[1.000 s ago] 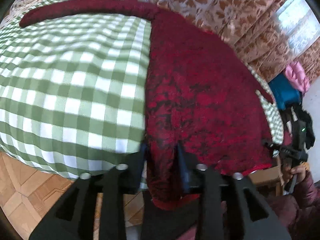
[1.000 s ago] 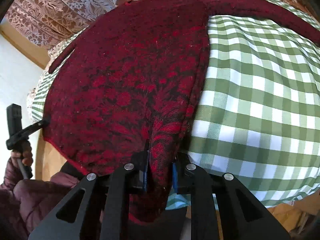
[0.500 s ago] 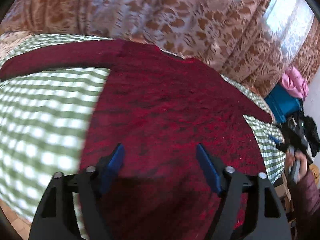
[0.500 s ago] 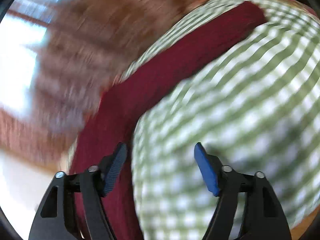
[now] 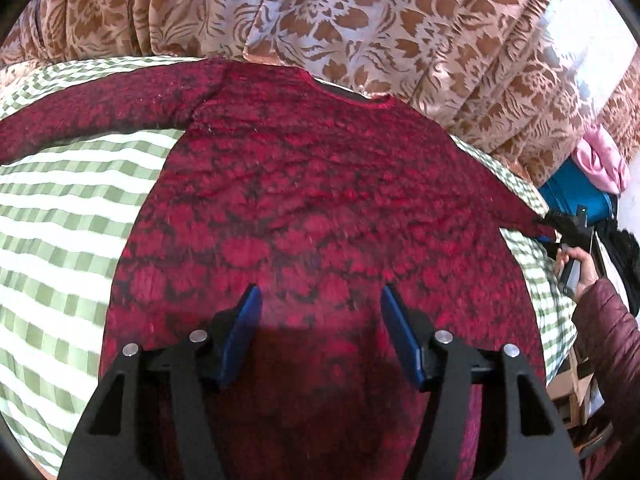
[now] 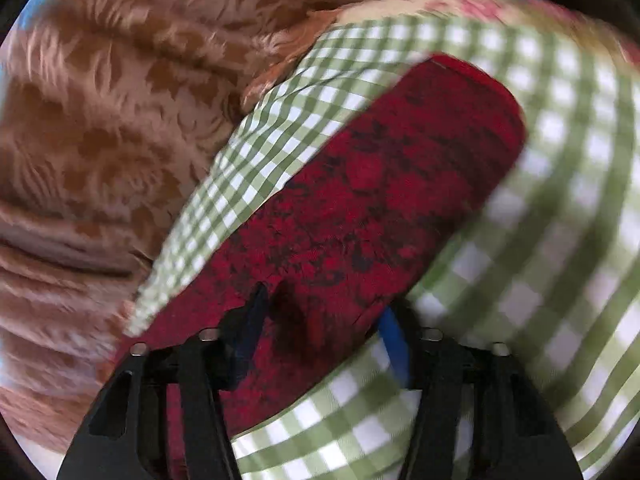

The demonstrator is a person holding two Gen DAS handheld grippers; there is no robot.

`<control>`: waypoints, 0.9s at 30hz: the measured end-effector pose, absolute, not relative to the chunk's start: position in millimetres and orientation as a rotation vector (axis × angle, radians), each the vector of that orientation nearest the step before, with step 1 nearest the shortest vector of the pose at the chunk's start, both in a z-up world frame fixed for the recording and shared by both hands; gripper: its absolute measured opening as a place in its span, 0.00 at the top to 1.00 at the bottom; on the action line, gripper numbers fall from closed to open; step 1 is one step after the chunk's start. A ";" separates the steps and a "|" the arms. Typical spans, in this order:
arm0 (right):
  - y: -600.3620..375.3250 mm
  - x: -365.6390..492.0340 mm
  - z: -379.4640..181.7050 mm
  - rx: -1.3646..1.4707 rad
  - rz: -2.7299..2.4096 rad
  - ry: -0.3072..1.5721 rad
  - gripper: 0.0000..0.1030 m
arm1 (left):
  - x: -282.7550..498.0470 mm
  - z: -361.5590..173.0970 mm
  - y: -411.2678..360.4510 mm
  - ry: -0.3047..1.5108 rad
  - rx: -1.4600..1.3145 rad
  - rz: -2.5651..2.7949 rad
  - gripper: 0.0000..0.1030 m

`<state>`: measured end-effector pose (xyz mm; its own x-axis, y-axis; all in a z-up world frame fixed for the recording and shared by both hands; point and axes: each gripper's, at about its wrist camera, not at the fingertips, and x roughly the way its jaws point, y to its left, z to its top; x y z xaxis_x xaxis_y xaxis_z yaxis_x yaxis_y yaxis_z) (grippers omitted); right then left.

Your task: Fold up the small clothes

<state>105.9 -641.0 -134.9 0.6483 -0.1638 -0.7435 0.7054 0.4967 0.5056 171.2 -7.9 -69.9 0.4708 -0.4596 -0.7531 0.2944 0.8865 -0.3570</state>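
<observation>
The left gripper (image 5: 320, 332) hangs over the lower middle of the one red sweater (image 5: 312, 208), its blue pads (image 5: 244, 332) apart and nothing between them; the jaws have just been closing a little, yet stand clear of the cloth. The sweater lies spread flat, front up, on the green-checked tablecloth (image 5: 60, 216), neck toward the flowered curtain (image 5: 360, 28), with two sleeves stretched out, one to each side. The right gripper (image 6: 320, 332) is at the sweater's sleeve (image 6: 380, 200), near its cuff end; its jaws have just been closing with the sleeve between them, but the right wrist view is blurred, so I cannot tell whether the pads press on it. Beside the table stand one blue bag (image 5: 576, 192) and one pink bundle (image 5: 600, 160).
</observation>
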 end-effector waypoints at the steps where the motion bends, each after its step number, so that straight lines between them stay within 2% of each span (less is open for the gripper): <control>1: -636.3 116.2 -129.0 0.850 -0.590 0.717 0.81 | 174.0 -70.2 -6.9 0.978 -0.205 -0.462 0.41; 2: -630.0 122.0 -121.5 0.794 -0.609 0.734 0.84 | 176.1 -71.1 -6.7 0.979 -0.220 -0.460 0.41; 7: -585.7 133.3 -69.1 0.605 -0.563 0.660 0.88 | 177.5 -75.4 -1.0 0.982 -0.264 -0.473 0.41; 14: -465.7 188.9 -7.0 0.453 -0.224 0.573 0.89 | 173.5 -73.0 17.1 0.968 -0.348 -0.487 0.41; 17: -395.5 217.3 -2.5 0.376 -0.091 0.593 0.89 | 172.3 -71.8 24.2 0.958 -0.367 -0.489 0.41; 22: -292.4 265.3 -37.5 0.311 0.047 0.717 0.89 | 172.7 -73.6 37.8 0.956 -0.428 -0.476 0.41; 24: -269.5 273.9 -49.7 0.297 0.094 0.757 0.81 | 174.9 -72.8 40.2 0.949 -0.425 -0.473 0.41; 25: -260.9 277.1 -57.5 0.297 0.116 0.782 0.71 | 176.5 -72.4 41.7 0.947 -0.425 -0.472 0.41; 26: -254.8 277.1 -61.4 0.297 0.125 0.791 0.56 | 179.7 -71.6 43.7 0.943 -0.431 -0.475 0.41; 27: -251.2 272.1 -63.1 0.298 0.140 0.781 0.47 | 182.6 -71.5 45.3 0.942 -0.436 -0.478 0.41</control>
<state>272.1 -251.2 -63.1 0.7034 0.2334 -0.6714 -0.0140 0.9489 0.3153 182.6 45.3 -71.5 0.5004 -0.5644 -0.6565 0.1969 0.8126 -0.5485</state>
